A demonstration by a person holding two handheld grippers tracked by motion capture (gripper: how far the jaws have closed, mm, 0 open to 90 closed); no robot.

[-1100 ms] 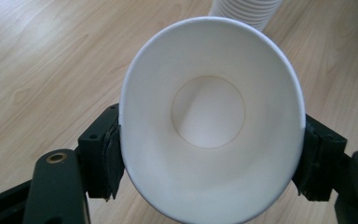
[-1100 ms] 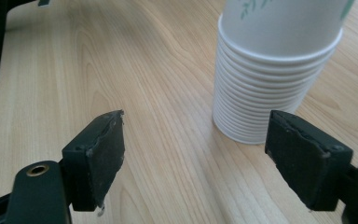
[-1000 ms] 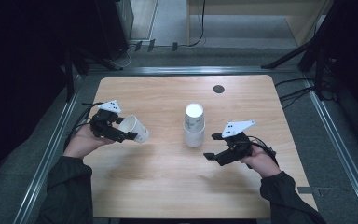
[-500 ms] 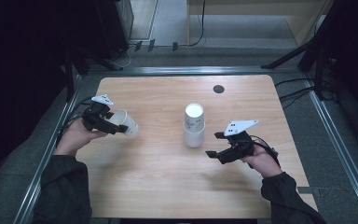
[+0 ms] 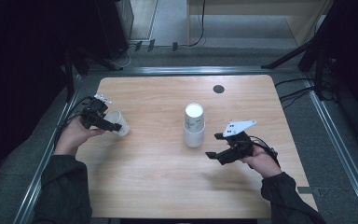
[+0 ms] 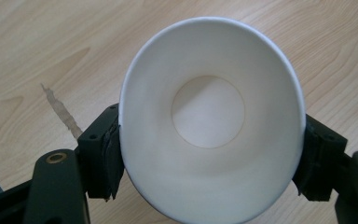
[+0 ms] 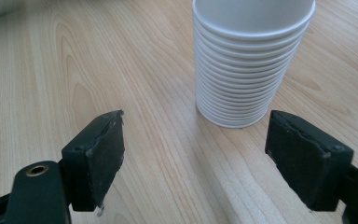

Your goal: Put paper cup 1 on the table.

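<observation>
- Left tool [image 5: 114, 127] sits at about nine o'clock on the counter [image 5: 168, 186], pinching a single white paper cup [image 5: 120, 129] by its sides.
- Its two black pads [image 6: 107, 158] press against the cup's wall from both sides in the left gripper view, and the rim is squeezed into an oval.
- That cup [image 6: 212, 121] lies tipped over in the grip, with its open mouth facing the left gripper view's camera and its round bottom visible inside.
- From the high view the cup's mouth points toward nine o'clock, back at the hand, and its base toward three o'clock, toward the stack.
- Right tool [image 5: 215, 145] is at roughly four o'clock on the counter, its jaws spread wide with nothing between them.
- A stack of white paper cups [image 5: 194, 125] stands upright near the counter's centre, just beside the right tool at its ten o'clock and apart from its pads.
- In the right gripper view the stack [image 7: 251, 60] stands ahead at about one o'clock, beyond the two pads [image 7: 103, 154], with many nested rims showing down its side.
- A small dark round disc [image 5: 218, 88] lies in the wood at about one o'clock, near the far edge, well apart from the cups.
</observation>
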